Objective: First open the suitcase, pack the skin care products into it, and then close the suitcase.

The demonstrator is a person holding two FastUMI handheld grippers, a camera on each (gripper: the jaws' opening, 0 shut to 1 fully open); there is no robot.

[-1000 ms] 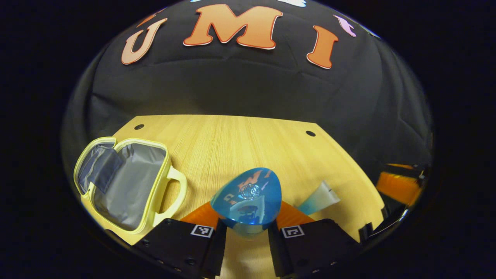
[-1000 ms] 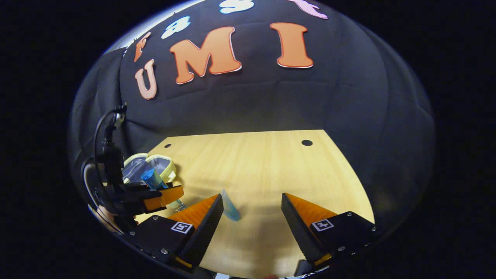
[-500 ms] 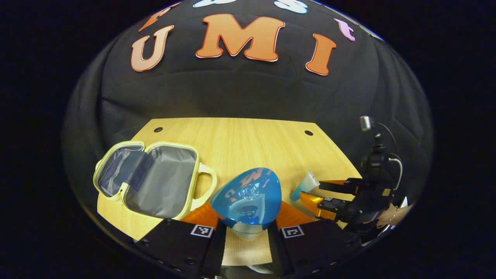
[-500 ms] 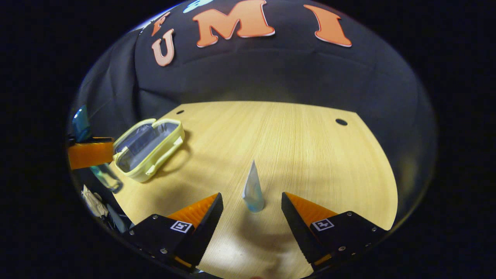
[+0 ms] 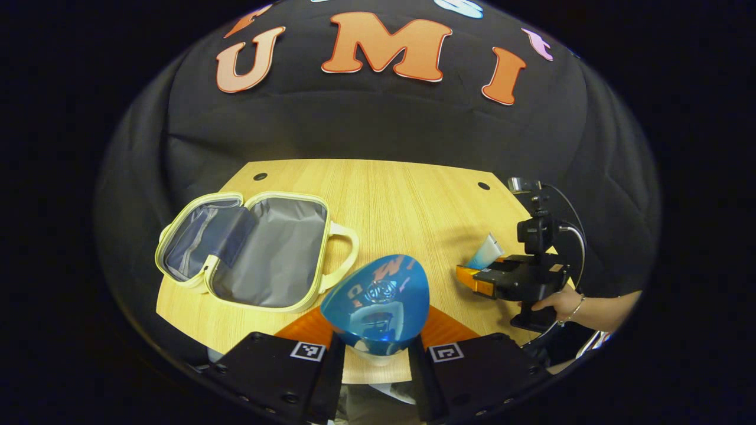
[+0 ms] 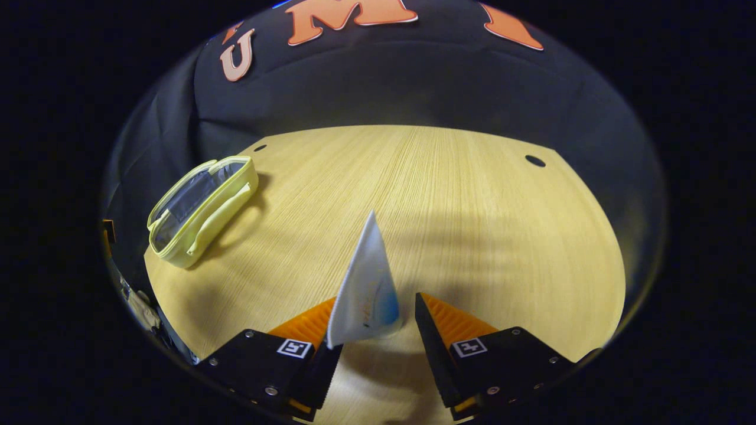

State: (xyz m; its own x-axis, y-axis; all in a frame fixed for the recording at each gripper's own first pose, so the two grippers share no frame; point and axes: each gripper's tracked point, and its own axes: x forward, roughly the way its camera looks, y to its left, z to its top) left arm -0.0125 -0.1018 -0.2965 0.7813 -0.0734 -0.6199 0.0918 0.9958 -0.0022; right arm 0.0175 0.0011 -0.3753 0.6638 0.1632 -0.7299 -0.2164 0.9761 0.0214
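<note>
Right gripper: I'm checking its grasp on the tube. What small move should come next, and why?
Probably close the right gripper on the white tube. The tube stands between its open fingers, against the left one, with a gap at the other. The suitcase already lies open.

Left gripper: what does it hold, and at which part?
The left gripper holds a blue bottle, clamped at its lower, narrower part.

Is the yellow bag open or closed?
Open. The suitcase lies spread flat on the table, its grey lining showing and nothing inside.
</note>
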